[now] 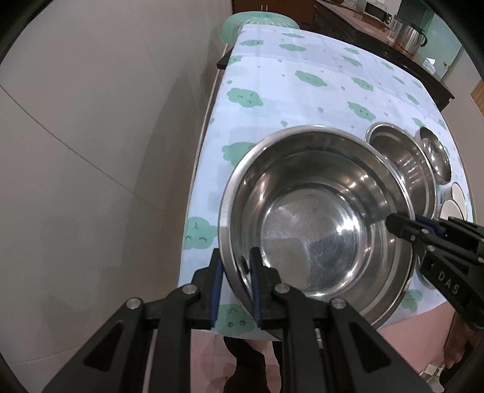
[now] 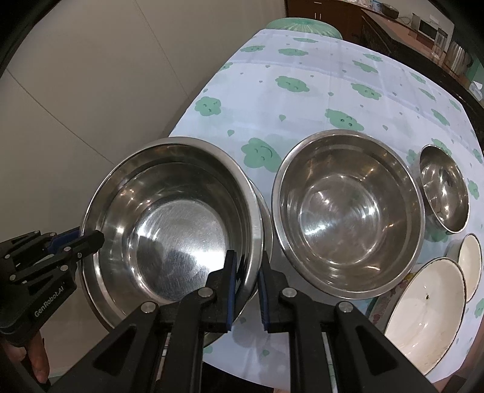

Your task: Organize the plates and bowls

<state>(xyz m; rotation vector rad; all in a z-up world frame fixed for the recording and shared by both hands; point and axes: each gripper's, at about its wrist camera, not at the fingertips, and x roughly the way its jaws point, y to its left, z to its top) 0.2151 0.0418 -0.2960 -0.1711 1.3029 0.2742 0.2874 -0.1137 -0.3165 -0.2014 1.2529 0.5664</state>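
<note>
A large steel bowl (image 1: 317, 217) (image 2: 181, 220) hangs tilted over the near left part of the table. My left gripper (image 1: 236, 260) is shut on its left rim, one finger inside and one outside. On the opposite rim my right gripper (image 2: 246, 260) is shut the same way. Each gripper shows in the other's view: the right gripper (image 1: 399, 226) and the left gripper (image 2: 90, 238). A second steel rim (image 2: 96, 299) shows just beneath the held bowl. To the right stand a medium steel bowl (image 2: 348, 211) (image 1: 405, 160) and a small steel bowl (image 2: 444, 196) (image 1: 435, 154).
Two white bowls (image 2: 426, 311) (image 2: 470, 266) sit at the near right. The table wears a pale cloth with green clouds (image 1: 302, 75), and a green stool (image 1: 260, 21) stands at its far end. A wall runs along the left; a dark counter (image 1: 393, 45) holds appliances.
</note>
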